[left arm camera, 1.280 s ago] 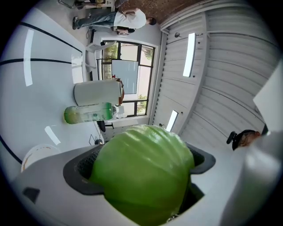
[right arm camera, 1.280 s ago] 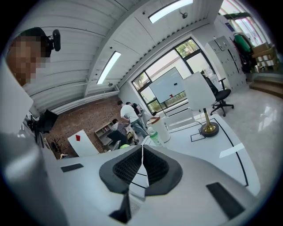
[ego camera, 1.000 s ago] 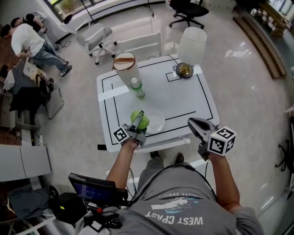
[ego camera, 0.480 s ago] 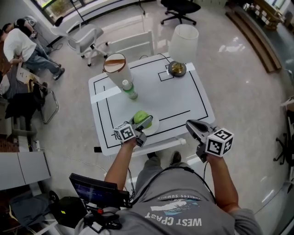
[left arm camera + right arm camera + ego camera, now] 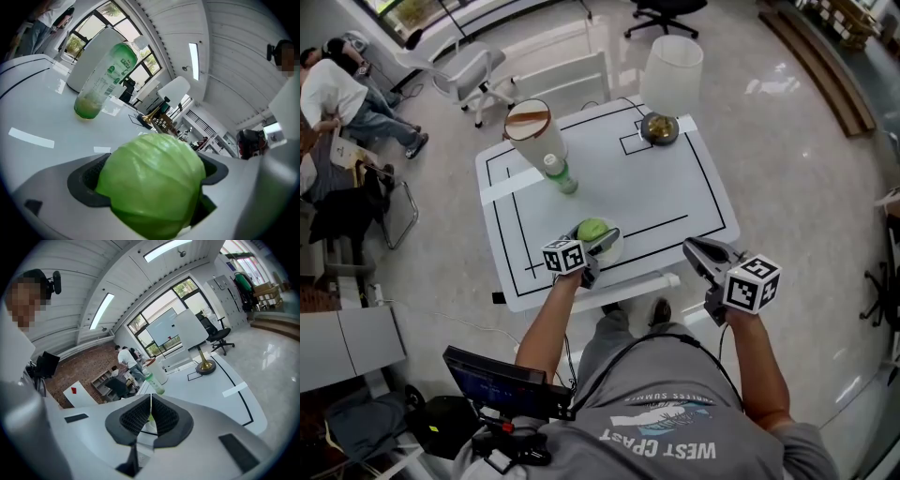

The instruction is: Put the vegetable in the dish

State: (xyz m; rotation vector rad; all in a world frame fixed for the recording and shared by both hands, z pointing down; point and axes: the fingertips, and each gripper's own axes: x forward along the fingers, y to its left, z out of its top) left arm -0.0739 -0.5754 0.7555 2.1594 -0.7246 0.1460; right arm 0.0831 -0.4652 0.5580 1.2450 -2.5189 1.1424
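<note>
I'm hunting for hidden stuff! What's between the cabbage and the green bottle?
Nothing, just bare white table between the cabbage and the green bottle, as the head view and left gripper view both show.

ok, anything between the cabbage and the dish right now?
Nothing visible. The left gripper holds the cabbage over the dish. The bottle stands farther back, off that path.

Bright, even daylight with floor (image 5: 787, 112) glare (gripper views bend strongly at their dark edges).
</note>
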